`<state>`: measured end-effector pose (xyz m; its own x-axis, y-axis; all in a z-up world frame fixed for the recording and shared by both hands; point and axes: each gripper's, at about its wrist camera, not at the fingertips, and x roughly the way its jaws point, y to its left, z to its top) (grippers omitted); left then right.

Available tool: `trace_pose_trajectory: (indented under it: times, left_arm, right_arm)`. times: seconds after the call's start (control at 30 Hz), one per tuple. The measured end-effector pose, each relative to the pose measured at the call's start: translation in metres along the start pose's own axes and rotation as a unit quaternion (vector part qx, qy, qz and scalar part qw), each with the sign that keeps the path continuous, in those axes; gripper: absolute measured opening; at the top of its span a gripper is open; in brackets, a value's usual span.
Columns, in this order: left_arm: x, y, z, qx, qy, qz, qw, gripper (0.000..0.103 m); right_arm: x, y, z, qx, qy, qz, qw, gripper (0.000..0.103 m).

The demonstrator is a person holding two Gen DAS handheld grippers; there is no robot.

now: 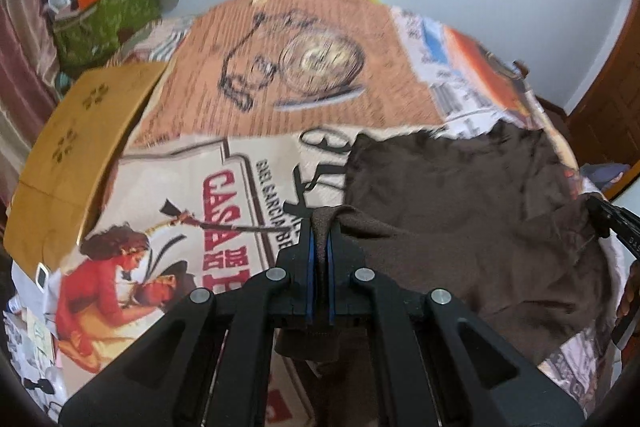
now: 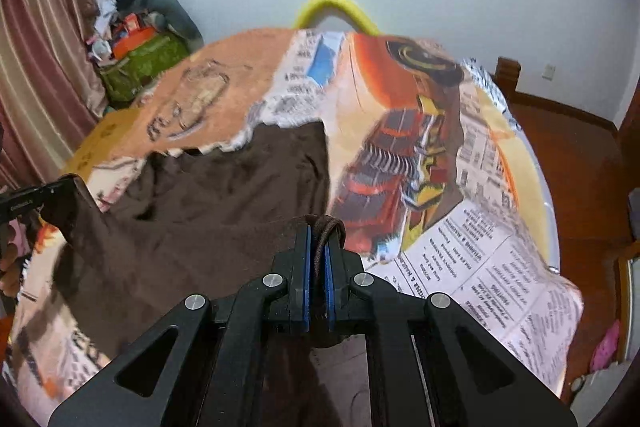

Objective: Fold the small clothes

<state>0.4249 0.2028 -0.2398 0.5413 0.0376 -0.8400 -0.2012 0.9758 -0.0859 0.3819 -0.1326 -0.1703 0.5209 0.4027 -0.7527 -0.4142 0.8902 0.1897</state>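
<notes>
A small dark brown garment (image 1: 472, 211) lies on a table covered with a printed poster-pattern cloth (image 1: 192, 203). My left gripper (image 1: 320, 223) is shut on the garment's near left corner, with brown fabric pinched between the blue pads. My right gripper (image 2: 319, 227) is shut on the garment's (image 2: 224, 195) near right corner, at a hemmed edge. Each gripper shows in the other's view: the right at the right edge (image 1: 600, 217), the left at the left edge (image 2: 60, 195), each holding fabric. The near edge is lifted between them; the far part lies on the cloth.
A tan cardboard box (image 1: 76, 147) stands at the table's left side. A green bag with clutter (image 1: 108, 15) stands by the curtain at back left. A yellow curved bar (image 2: 336, 7) rises behind the table. Wooden floor (image 2: 580, 163) lies to the right.
</notes>
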Motion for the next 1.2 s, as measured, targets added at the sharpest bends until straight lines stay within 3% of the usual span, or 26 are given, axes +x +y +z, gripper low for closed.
trace_pose_trajectory:
  times: [0.17,0.37,0.47,0.5,0.63,0.73,0.8,1.0,1.2]
  left_arm:
    - [0.018,0.010,-0.006,-0.008,0.020,0.015,0.9997,0.006]
    - [-0.012,0.013,-0.004,-0.001,0.003,0.021,0.9998,0.013]
    - [-0.036,0.008,-0.005,0.015,-0.018,0.021,0.9995,0.033]
    - [-0.043,0.005,-0.006,0.021,-0.026,0.021,0.9992,0.046]
    - [-0.066,-0.018,-0.015,0.066,-0.048,0.024,0.9964,0.073]
    - [-0.068,-0.038,-0.023,0.102,-0.046,0.022,0.9935,0.084]
    - [-0.063,-0.051,-0.029,0.122,-0.036,0.026,0.9915,0.091]
    - [-0.026,-0.074,-0.041,0.157,0.000,0.039,0.9868,0.092]
    - [0.009,-0.084,-0.032,0.168,0.014,0.055,0.9842,0.092]
  right_arm:
    - [0.014,-0.008,-0.008,0.006,0.020,-0.005,1.000,0.005]
    - [0.002,-0.011,-0.002,0.002,0.020,-0.013,1.000,0.006]
    - [-0.014,-0.004,0.000,-0.016,0.011,-0.018,1.000,0.012]
    - [-0.021,-0.001,0.001,-0.024,0.006,-0.020,0.999,0.014]
    - [-0.042,0.010,0.000,-0.048,-0.017,-0.028,0.998,0.033]
    - [-0.050,0.015,-0.001,-0.055,-0.023,-0.026,0.998,0.050]
    - [-0.053,0.019,-0.004,-0.061,-0.026,-0.020,0.998,0.055]
    - [-0.035,0.029,-0.020,-0.078,0.012,-0.004,0.997,0.056]
    - [0.005,0.050,-0.024,-0.114,0.041,0.009,0.993,0.056]
